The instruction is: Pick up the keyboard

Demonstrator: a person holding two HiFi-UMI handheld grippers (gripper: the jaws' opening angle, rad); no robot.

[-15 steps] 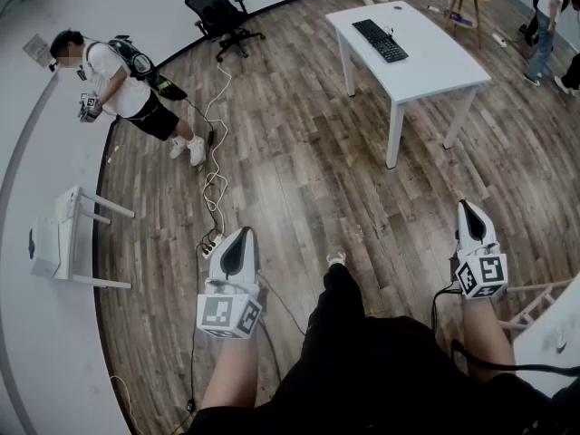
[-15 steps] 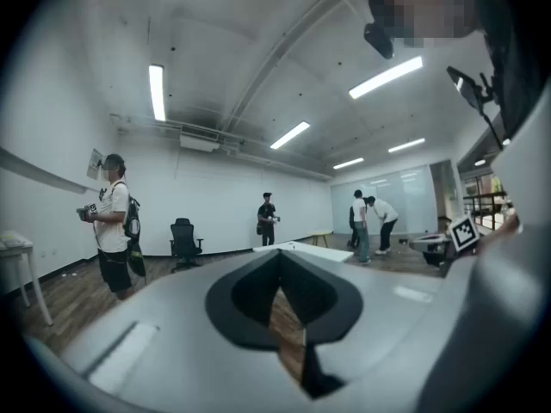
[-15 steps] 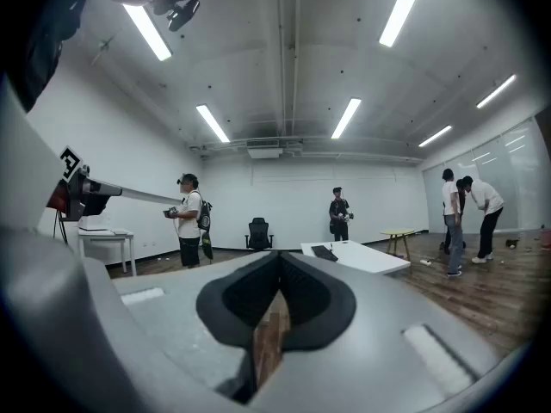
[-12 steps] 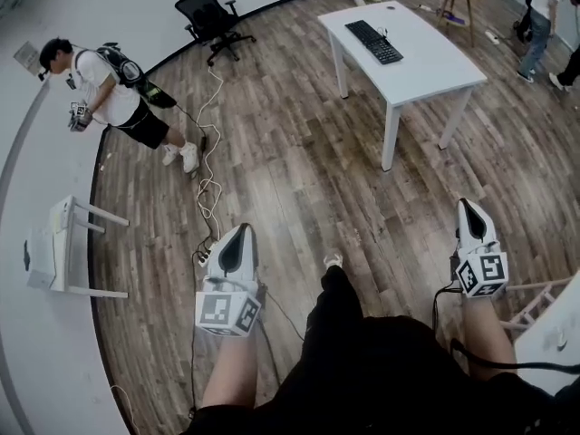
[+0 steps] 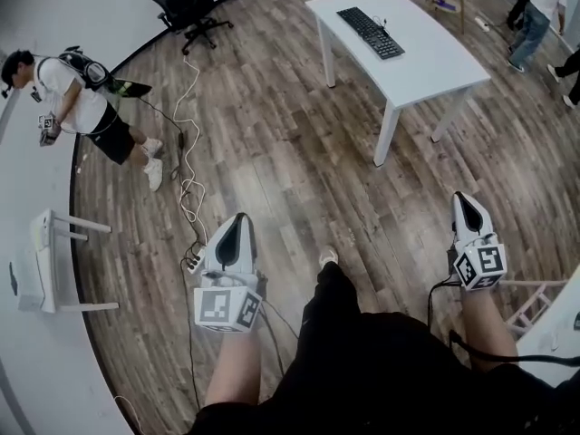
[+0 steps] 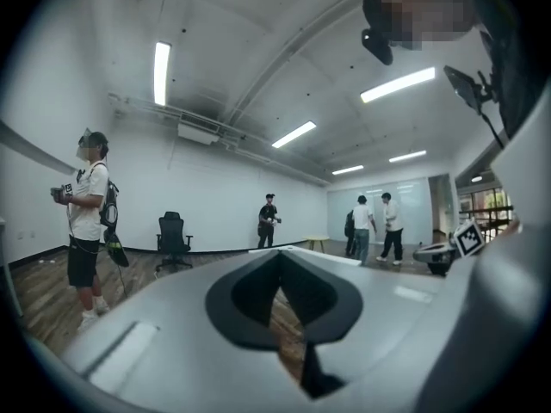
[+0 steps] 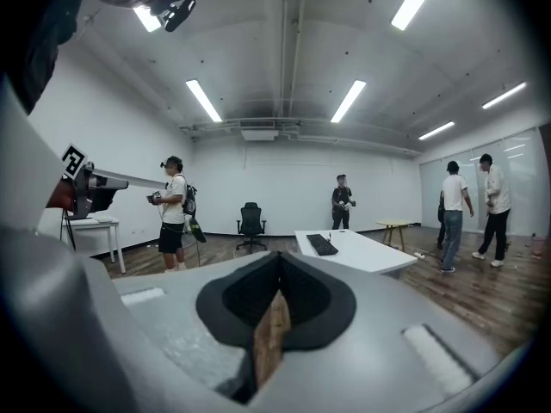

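Note:
A black keyboard [image 5: 370, 33] lies on a white table [image 5: 426, 62] at the far side of the room; the right gripper view also catches the keyboard [image 7: 323, 244] on the table [image 7: 362, 252]. My left gripper [image 5: 237, 220] is held out low over the wood floor, jaws together, nothing between them. My right gripper [image 5: 466, 203] hangs to the right, also shut and empty. Both are well short of the table. In the left gripper view only the table's edge [image 6: 297, 249] shows past the closed jaws of the left gripper [image 6: 277, 275].
A black office chair [image 5: 181, 3] stands at the far wall. A person with a backpack [image 5: 77, 102] stands at the left near a white cable [image 5: 186, 166] and power strip on the floor. A small white table [image 5: 50, 261] is at the left; other people [image 5: 535, 21] stand at the far right.
The view has moved forward: the white table, chair and the person at the left have slid toward the picture's upper left. Both grippers stay shut and held out as before.

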